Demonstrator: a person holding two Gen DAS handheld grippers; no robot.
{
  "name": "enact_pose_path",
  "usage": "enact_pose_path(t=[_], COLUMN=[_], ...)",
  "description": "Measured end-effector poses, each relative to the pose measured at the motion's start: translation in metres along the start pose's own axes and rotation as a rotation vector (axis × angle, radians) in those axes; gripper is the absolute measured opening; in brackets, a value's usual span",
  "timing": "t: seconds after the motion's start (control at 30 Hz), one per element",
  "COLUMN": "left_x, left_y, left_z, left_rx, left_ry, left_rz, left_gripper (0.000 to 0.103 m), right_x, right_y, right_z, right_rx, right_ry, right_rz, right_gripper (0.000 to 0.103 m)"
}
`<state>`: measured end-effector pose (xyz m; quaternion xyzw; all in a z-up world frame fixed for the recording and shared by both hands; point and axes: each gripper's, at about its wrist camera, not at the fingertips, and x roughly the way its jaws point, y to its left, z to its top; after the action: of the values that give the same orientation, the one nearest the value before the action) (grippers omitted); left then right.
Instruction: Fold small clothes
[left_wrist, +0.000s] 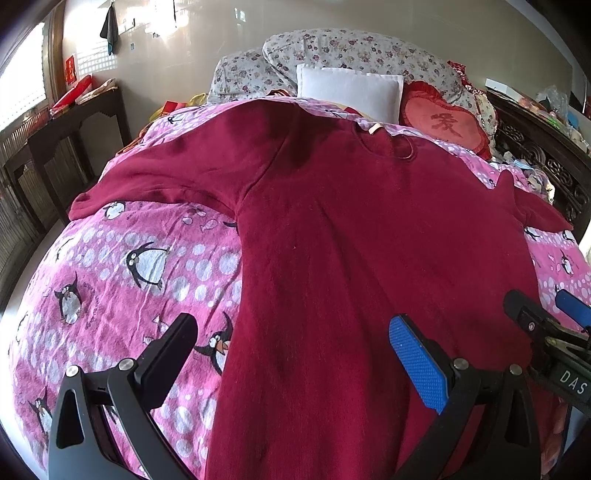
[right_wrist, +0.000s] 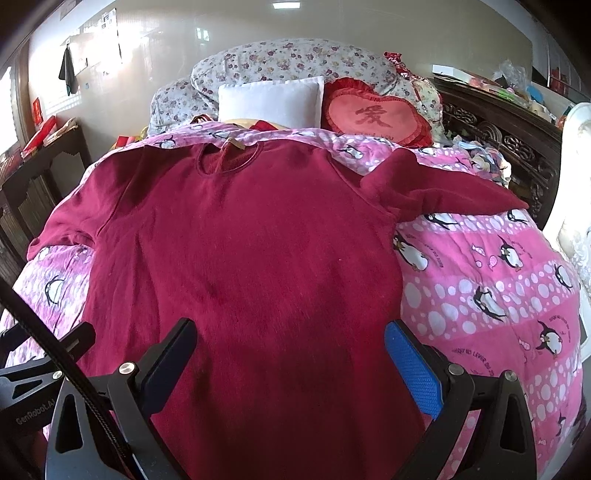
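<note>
A dark red long-sleeved sweater (left_wrist: 369, 240) (right_wrist: 258, 251) lies flat, front down or up I cannot tell, on a pink penguin-print quilt (left_wrist: 122, 273) (right_wrist: 480, 295), neck towards the pillows and both sleeves spread out sideways. My left gripper (left_wrist: 295, 354) hovers open above the sweater's lower left edge, nothing between its fingers. My right gripper (right_wrist: 291, 358) stands open over the lower middle of the sweater, also empty. The right gripper's fingers (left_wrist: 535, 317) show at the right edge of the left wrist view; part of the left gripper (right_wrist: 48, 354) shows at the left of the right wrist view.
At the head of the bed lie a white pillow (right_wrist: 269, 101), a red heart-shaped cushion (right_wrist: 373, 118) and a floral duvet (right_wrist: 280, 59). A dark wooden side table (left_wrist: 74, 125) stands left of the bed, a carved dark cabinet (right_wrist: 498, 122) with clutter on the right.
</note>
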<state>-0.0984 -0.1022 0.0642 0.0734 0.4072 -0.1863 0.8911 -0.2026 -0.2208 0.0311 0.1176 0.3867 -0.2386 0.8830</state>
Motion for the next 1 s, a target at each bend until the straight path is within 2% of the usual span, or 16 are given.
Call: enact_pose_path(t=[0.53, 0.67, 0.8, 1.0], left_x=[0.013, 0.012, 0.012, 0.025], left_y=[0.014, 0.032, 0.079, 0.209], left_z=[0.013, 0.023, 0.043, 0.072], left_rx=[-0.037, -0.065, -0.155, -0.483], left_ry=[0.015, 0.016, 0.034, 0.042], left_rz=[-0.005, -0.006, -0.012, 0.092], left_gripper=[0.103, 0.103, 0.103, 0.103], right_x=[0.018, 0.026, 0.033, 0.047], right_y=[0.016, 0.024, 0.045, 0.101], right_z=[0.016, 0.021, 0.037, 0.068], right_rx=[-0.029, -0.042, -0.083, -0.188], right_ry=[0.025, 0.046, 0.06, 0.016], right_rz=[0.025, 0.055, 0.102, 0.221], right_gripper=[0.103, 0.103, 0.103, 0.103])
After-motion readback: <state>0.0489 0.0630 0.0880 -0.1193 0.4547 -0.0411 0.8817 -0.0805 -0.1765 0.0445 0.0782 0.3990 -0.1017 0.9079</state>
